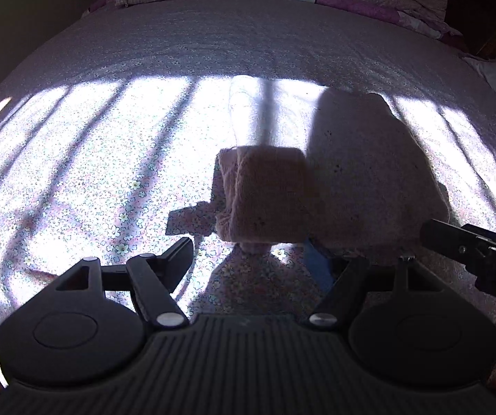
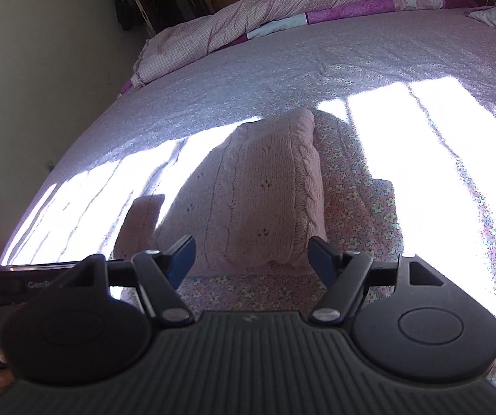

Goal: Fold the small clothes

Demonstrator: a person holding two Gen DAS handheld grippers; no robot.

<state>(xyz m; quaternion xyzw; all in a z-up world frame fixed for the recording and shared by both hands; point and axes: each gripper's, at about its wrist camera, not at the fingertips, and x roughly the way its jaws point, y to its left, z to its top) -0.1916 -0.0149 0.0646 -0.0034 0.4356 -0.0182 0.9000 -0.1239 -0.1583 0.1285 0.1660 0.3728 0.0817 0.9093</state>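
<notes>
The ribbed black body of the right gripper [image 2: 249, 256] fills the bottom of its own view, and its jaws are seen standing wide apart with nothing between them. The letters "Gen" are read on the black bar of the left gripper [image 1: 254, 259] where it enters at the left edge of that view; the rest of the word is hidden. A pink cable-knit sweater [image 2: 258, 193] is seen lying folded on the flowered bedsheet [image 2: 369, 65], just beyond the right gripper's fingertips and clear of them. In the left wrist view the left gripper's jaws are likewise held well apart and empty; a folded sleeve of the sweater lies just ahead of the gap. A checked quilt [image 2: 234, 17] is bunched at the far side of the bedsheet.
</notes>
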